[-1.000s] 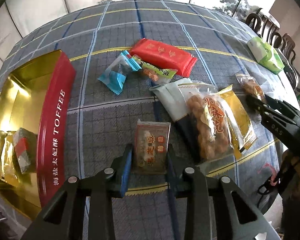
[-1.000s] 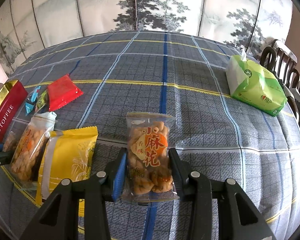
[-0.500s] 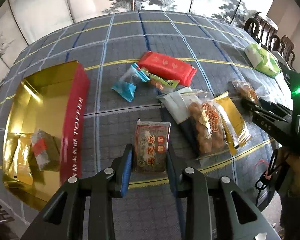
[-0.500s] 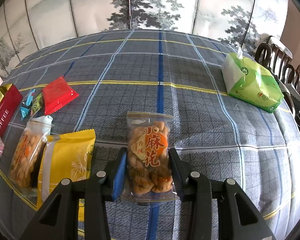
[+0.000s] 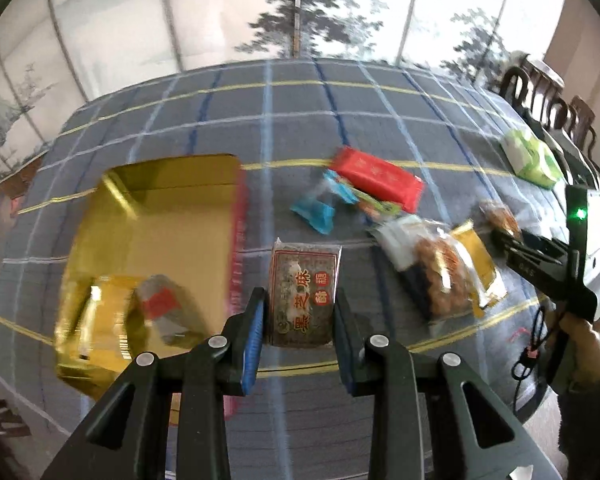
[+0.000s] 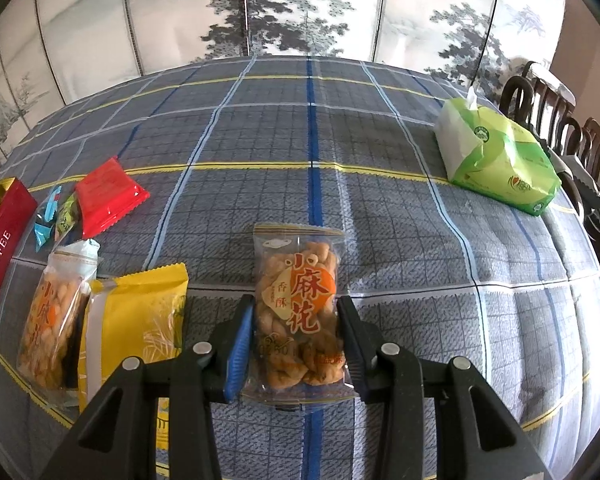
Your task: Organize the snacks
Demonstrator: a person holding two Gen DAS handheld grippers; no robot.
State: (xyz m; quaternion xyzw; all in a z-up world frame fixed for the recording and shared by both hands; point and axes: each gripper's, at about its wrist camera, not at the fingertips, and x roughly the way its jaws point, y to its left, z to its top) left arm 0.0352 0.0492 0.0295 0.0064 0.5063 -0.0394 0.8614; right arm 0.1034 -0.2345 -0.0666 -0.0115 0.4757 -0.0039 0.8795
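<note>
The left gripper [image 5: 298, 322] clamps a flat, square sesame-cake packet [image 5: 303, 295] with a dark printed wrapper, held above the plaid tablecloth [image 5: 300, 120] just right of the open, shiny gold-lined toffee tin [image 5: 160, 240]. The right gripper [image 6: 296, 332] grasps a clear, crinkly bag of fried dough twists [image 6: 298, 312] near the table's front edge. A glossy yellow pouch [image 6: 134, 340] lies to its left, and a soft green tissue pack [image 6: 496, 162] sits far right.

Plaid-clothed table [image 6: 380, 208]; snack packets [image 6: 104, 196], toffee tin [image 6: 0, 248], tissues [image 6: 496, 160].
</note>
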